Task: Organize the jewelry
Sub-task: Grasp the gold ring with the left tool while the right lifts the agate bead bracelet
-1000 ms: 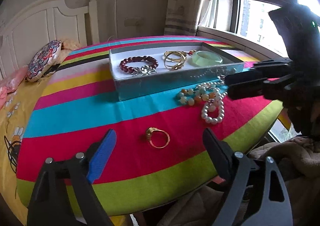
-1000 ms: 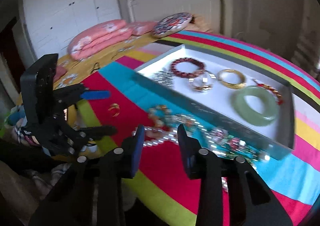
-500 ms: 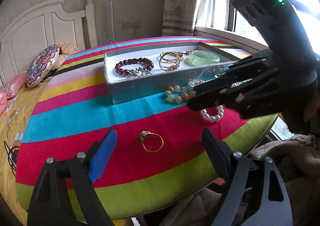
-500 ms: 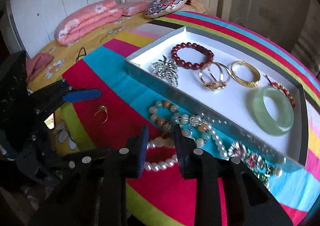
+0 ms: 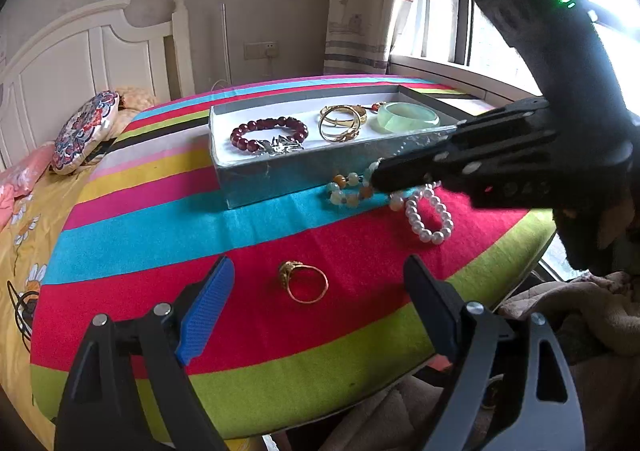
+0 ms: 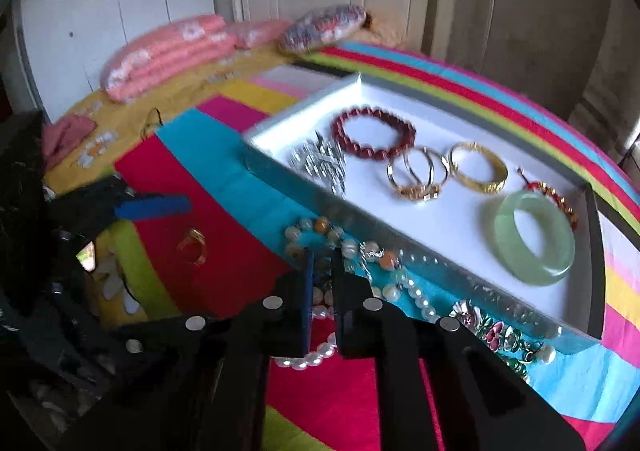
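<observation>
My left gripper [image 5: 316,303] hovers low, its fingers wide apart, either side of a thin gold ring [image 5: 304,282] lying flat on the red stripe of the cloth [image 5: 160,235]. My right gripper [image 6: 322,271] reaches down with its fingers nearly together over the mixed-stone bracelet [image 6: 316,235] and pearl strand [image 5: 428,217]; whether it grips either I cannot tell. Only the right view shows flowered brooches [image 6: 496,331] beside the tray [image 5: 280,179].

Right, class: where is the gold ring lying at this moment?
In the left wrist view the gold ring lies on the red stripe of the cloth, between the open left gripper's fingers, outside the tray.
</observation>
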Demonstrator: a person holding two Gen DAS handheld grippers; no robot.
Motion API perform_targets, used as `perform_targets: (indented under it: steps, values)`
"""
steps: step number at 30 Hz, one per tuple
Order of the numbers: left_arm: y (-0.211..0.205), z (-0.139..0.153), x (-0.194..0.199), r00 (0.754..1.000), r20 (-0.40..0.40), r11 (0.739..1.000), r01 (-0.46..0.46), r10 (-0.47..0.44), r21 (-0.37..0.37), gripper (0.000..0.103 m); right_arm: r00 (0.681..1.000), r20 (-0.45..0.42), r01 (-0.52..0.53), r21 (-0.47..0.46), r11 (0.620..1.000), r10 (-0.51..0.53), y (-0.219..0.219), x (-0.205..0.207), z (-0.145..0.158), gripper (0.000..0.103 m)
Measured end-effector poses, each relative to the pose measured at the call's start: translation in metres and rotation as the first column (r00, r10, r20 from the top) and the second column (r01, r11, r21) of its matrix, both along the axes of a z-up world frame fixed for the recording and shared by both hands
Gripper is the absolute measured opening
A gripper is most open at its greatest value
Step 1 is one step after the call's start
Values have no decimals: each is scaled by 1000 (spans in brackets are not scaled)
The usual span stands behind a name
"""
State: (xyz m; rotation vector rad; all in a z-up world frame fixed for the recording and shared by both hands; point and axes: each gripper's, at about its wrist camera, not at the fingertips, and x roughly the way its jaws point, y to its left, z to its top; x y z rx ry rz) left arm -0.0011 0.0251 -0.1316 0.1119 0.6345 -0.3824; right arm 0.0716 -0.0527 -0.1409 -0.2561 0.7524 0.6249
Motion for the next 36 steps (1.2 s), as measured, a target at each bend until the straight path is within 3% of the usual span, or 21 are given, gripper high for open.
perform_targets:
  steps: [8, 12, 18, 22, 26, 29, 34, 36]
  values:
    - [6, 1, 3, 1000, -3, 999, -17, 17, -28, 85, 999, 45, 26, 93, 995, -30, -21, -5, 25, 8]
    - [6, 1, 6, 1000, 0, 1000, -15, 15, -24, 77, 996, 84, 14, 125, 992, -25, -25, -10, 37, 8]
    - [4, 1, 8, 1000, 5, 1000, 5, -5, -22, 53, 989, 145, -7, 159, 987, -16, -27, -21, 56, 3]
    - [0, 1, 7, 1000, 15, 1000, 13, -13, 7, 25, 984, 180, -15, 172, 985, -16, -29, -25, 67, 3]
    - [3, 1, 8, 1000, 17, 1000, -6, 6, 6, 13, 993, 122, -21, 129, 991, 5, -27, -20, 56, 4]
    - [8, 2, 8, 1000, 13, 1000, -11, 12, -18, 11, 999, 37, -23, 98, 995, 20, -23, -13, 38, 6]
    - [16, 6, 6, 999, 24, 999, -30, 31, -36, 9, 997, -25, -76, 39, 996, 77, -5, -12, 15, 6]
    - [22, 9, 6, 998, 34, 998, -46, 47, -39, 9, 994, -38, -103, 12, 995, 103, 7, -12, 10, 13]
